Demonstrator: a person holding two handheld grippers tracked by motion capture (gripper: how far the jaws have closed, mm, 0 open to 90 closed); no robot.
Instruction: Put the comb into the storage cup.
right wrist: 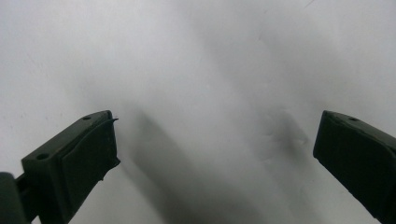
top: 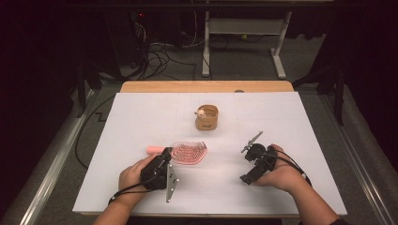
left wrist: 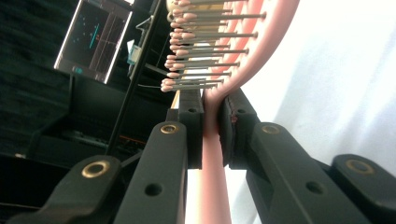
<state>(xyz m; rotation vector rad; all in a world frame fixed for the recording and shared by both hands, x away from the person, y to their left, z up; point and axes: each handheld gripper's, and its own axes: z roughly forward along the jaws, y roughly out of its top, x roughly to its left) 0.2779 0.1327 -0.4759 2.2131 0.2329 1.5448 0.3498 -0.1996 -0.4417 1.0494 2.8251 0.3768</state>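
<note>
Nearest the table's front edge, the person's forearms are coming in from below, one gripper per hand. L gripper (top: 165, 161) is sitting low on the white table (top: 141, 117), front-left of centre, w/ its grey three-cornered plate (top: 172, 182) hanging toward the front edge. Its jaws are clamping the pink hairbrush (top: 185, 152) right at the neck, where handle meets head. In the left gripper view the two black pads are pressing the thin pink handle (left wrist: 212, 177) from both sides, no gap showing, and the bristles (left wrist: 205, 46) w/ their rounded pink tips are sticking out sideways just beyond the pads. So the brush is being held on edge, not flat. In the high view the handle's free end is poking out to the left of the gripper, the oval head lying to the right, close over the tabletop; can't tell if it's touching the surface.

R gripper (top: 251, 154) is front-right, well apart from the brush, cable trailing back past the wrist. Its jaws are standing wide apart w/ nothing btwn them; the right gripper view is showing bare white tabletop (right wrist: 205, 93) and a soft shadow under them.

Farther back, near mid-table, a small tan cup-like holder (top: 207, 118) is standing upright w/ something small and pale inside, too small to make out. Beyond the table's wooden back edge, cables and a white desk frame are lying in the dark.
</note>
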